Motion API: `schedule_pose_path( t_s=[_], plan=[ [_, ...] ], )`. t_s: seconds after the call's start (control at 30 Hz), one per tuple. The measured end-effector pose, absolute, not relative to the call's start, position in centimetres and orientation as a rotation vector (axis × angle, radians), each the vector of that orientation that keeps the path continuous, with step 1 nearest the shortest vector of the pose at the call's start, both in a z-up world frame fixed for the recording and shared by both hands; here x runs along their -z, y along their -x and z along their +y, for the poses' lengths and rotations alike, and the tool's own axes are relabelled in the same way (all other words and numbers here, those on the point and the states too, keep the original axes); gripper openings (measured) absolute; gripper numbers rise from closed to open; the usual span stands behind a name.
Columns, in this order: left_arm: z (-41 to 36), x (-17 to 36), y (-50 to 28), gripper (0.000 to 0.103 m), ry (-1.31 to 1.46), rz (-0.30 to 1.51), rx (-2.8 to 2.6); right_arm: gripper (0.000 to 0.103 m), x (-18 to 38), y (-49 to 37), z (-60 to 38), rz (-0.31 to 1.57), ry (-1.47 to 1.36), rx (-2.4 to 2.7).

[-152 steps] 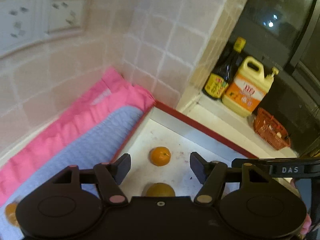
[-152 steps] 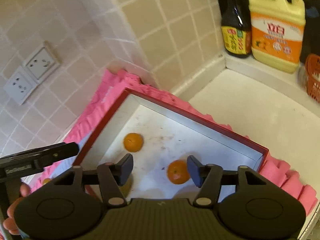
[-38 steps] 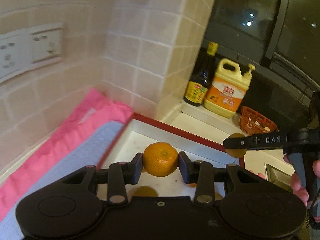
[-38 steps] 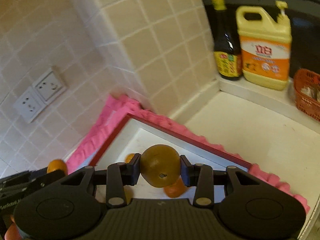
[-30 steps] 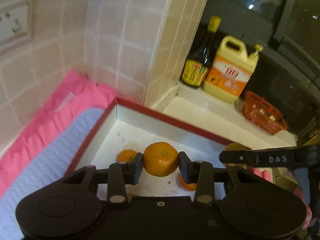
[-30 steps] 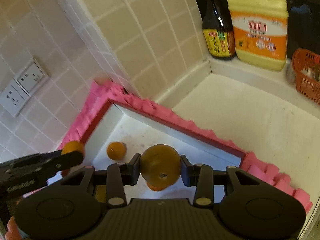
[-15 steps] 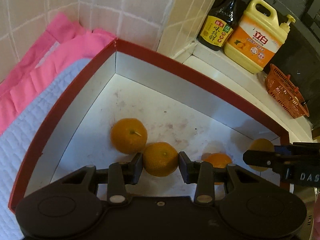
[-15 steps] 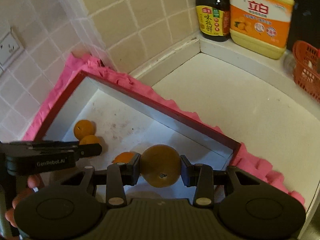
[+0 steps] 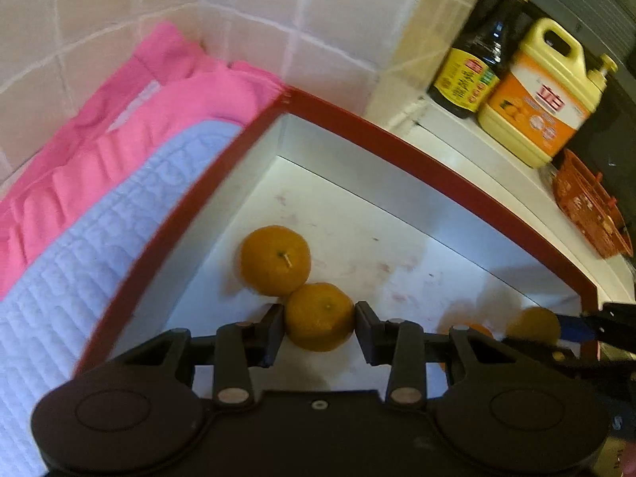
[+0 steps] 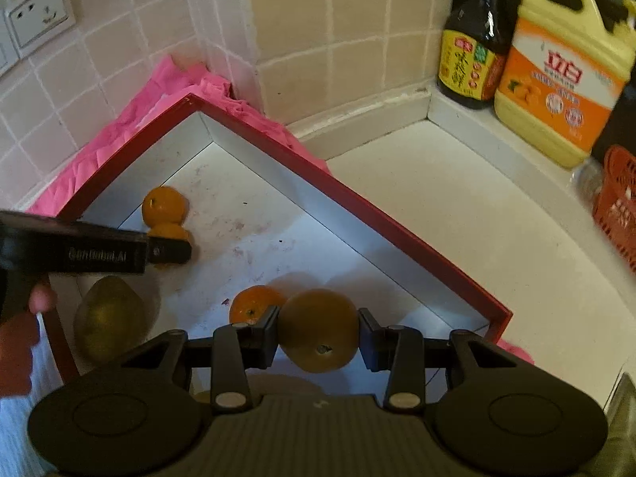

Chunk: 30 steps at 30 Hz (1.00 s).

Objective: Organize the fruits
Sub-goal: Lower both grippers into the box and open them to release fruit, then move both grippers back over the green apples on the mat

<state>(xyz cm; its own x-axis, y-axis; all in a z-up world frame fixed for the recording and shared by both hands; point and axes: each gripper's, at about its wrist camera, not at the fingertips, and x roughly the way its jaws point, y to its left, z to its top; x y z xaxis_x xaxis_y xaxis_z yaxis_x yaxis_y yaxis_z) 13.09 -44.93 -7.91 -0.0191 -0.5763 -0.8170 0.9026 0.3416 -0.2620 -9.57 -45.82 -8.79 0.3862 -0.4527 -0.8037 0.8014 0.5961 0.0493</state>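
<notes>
Tongs on the left (image 9: 320,318) grip a mandarin (image 9: 319,315) and right tongs (image 10: 318,332) grip a brownish pear (image 10: 318,330) inside the red-rimmed box (image 10: 357,206).

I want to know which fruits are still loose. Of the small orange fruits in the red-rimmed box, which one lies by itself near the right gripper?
The loose orange just left of the right gripper, which is shut on a browner fruit. The other two oranges touch each other at the box's far side.

The right hand-held gripper (image 10: 318,332) clamps a brownish round fruit (image 10: 318,330) over the red-rimmed box (image 10: 397,230). Just left of its fingers lies an orange (image 10: 252,308). Further left, the left hand-held gripper (image 10: 167,248) reaches in, holding another orange (image 10: 169,231) that touches a third (image 10: 164,204) beyond it.
</notes>
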Motion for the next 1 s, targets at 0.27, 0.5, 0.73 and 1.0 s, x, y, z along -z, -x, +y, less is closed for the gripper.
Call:
schedule_pose_path(
  t_s=[0.27,0.5,0.73,1.0],
  plan=[
    [-44.4,7.8,-12.7,0.046,-0.405,1.025,1.233,0.043,9.2,9.5,-45.7,0.894,-0.438,0.869],
    [-44.7,7.7,-12.0,0.046,-0.428,1.013,1.253,0.043,9.4,9.9,-46.4,0.857,-0.557,0.783],
    [-44.5,7.8,-12.2,0.051,-0.410,1.027,1.257,0.043,9.5,9.7,-46.6,0.850,-0.580,0.777],
    [-43.5,6.7,-12.0,0.070,-0.399,0.991,1.270,0.044,9.9,10.2,-47.5,0.839,-0.612,0.786]
  ],
)
